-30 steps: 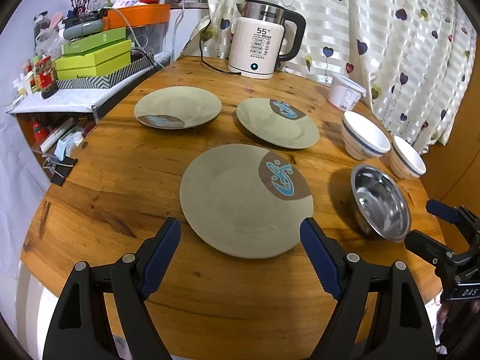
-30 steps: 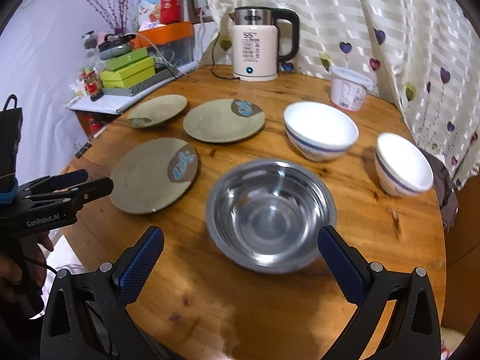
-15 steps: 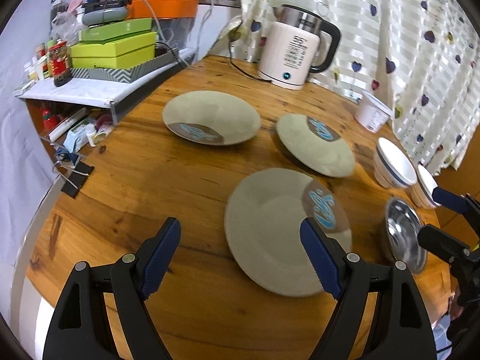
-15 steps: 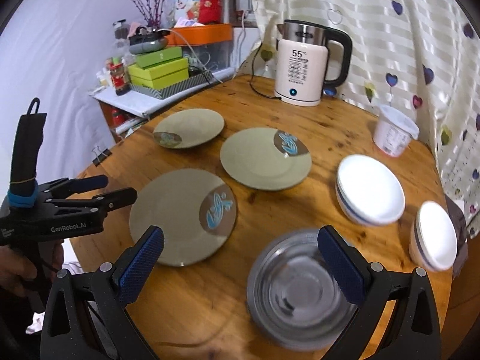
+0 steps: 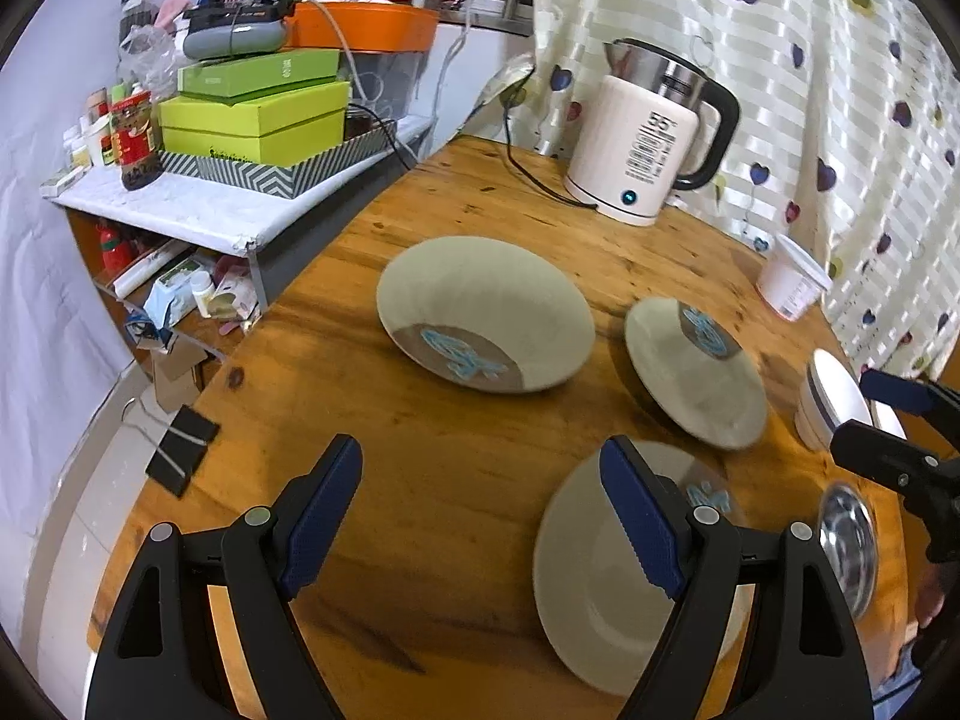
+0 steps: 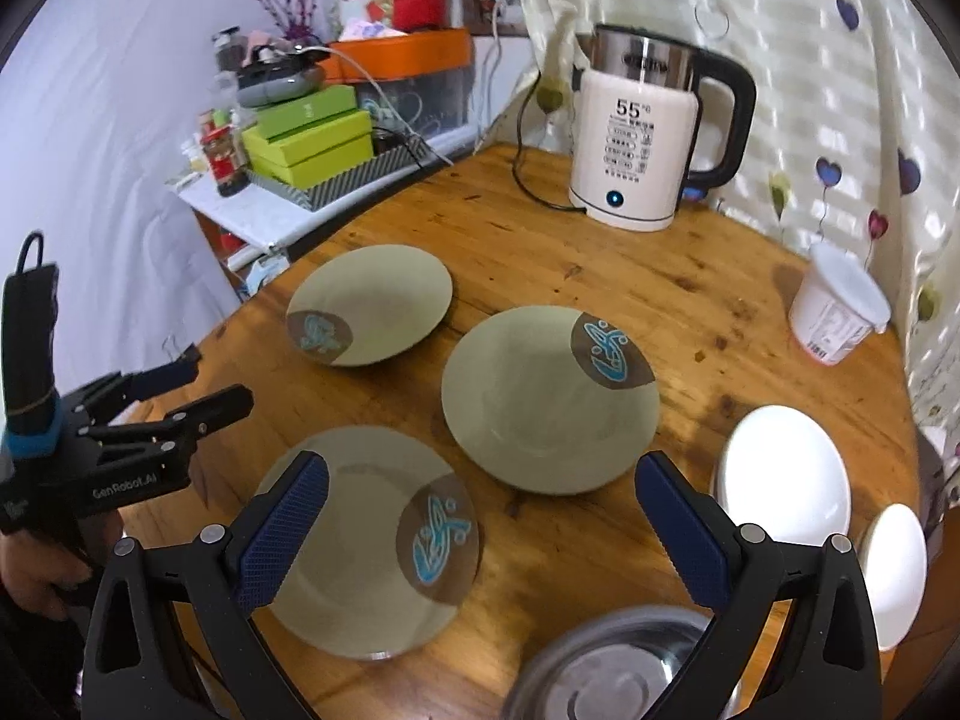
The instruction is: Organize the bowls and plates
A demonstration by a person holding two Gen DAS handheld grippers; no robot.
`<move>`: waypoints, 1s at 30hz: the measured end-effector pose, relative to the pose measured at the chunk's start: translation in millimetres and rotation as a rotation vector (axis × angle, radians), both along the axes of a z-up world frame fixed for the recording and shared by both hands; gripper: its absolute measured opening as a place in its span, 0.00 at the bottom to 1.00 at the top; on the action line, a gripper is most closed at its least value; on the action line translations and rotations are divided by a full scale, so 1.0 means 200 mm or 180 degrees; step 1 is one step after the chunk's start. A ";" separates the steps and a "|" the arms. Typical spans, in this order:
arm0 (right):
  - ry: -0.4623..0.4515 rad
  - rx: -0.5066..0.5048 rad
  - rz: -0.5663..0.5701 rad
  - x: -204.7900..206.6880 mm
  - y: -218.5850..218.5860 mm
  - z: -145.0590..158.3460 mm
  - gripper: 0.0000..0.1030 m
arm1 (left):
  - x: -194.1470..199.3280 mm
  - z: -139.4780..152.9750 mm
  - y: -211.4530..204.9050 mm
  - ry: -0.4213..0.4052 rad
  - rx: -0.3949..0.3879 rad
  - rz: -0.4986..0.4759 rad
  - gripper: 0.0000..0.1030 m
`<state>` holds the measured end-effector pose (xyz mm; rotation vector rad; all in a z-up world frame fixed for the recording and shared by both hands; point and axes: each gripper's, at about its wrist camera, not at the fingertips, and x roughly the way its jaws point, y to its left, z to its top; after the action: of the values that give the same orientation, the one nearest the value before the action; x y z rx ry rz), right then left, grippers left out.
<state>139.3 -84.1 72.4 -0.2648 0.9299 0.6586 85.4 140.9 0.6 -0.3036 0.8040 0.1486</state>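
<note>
Approach step: left tool (image 5: 480, 516) and right tool (image 6: 480, 516) both spread, empty. Next: close on near plate (image 6: 366, 540), stack onto middle plate (image 6: 549, 405).

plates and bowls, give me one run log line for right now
left claw open, empty | right claw open, empty | three plates apart on table | bowls unstacked | nothing gripped

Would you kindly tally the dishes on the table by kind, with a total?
Plates: 3 (far, middle, near)
White bowls: 2 (large, small)
Steel bowl: 1
Total: 6
</note>
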 end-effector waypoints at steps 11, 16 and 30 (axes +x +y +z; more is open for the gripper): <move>0.0308 -0.0048 0.0113 0.29 0.23 -0.09 0.73 | 0.17 -0.06 0.18 0.0079 -0.0188 0.0157 0.65; 0.0446 -0.0048 0.0226 0.40 0.36 -0.15 0.63 | 0.25 -0.09 0.23 0.0117 -0.0295 0.0177 0.62; 0.0928 0.0032 0.0314 0.70 0.59 -0.39 0.41 | 0.42 -0.23 0.38 0.0230 -0.0582 0.0293 0.57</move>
<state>279.9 34.2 -5.3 -0.2097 1.1974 0.8065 169.3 217.9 -45.4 -0.5105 0.8774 0.1736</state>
